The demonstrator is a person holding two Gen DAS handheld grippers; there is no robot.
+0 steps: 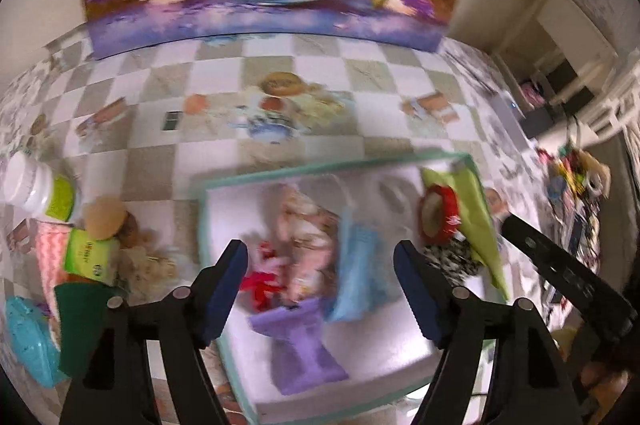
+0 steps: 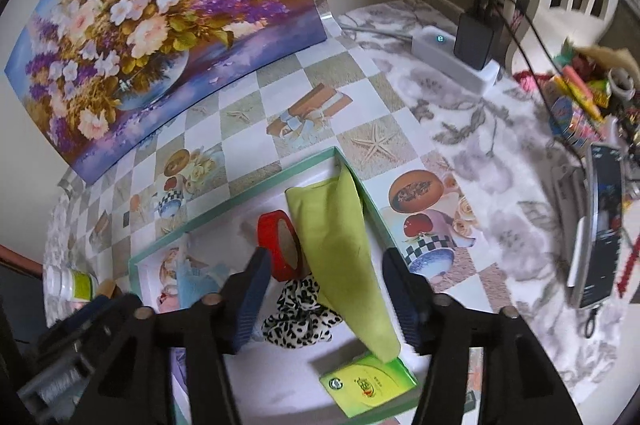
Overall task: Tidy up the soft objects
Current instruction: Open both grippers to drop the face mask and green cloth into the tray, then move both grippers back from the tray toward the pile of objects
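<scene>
In the tray (image 2: 240, 203): one red tape roll (image 2: 280, 245), one green cloth (image 2: 340, 249) (draped); both grippers' jaws spread.

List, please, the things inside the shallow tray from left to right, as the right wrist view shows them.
Light blue cloth → red tape roll → black-and-white spotted scrunchie → lime green cloth. All lie in the green-rimmed tray.

Green packet (image 2: 370, 387): red characters and round logo, not legible.

Cloth (image 2: 344, 245) in tray (image 2: 236, 195), tape roll (image 2: 280, 245) left of it, scrunchie (image 2: 298, 313) in front
</scene>
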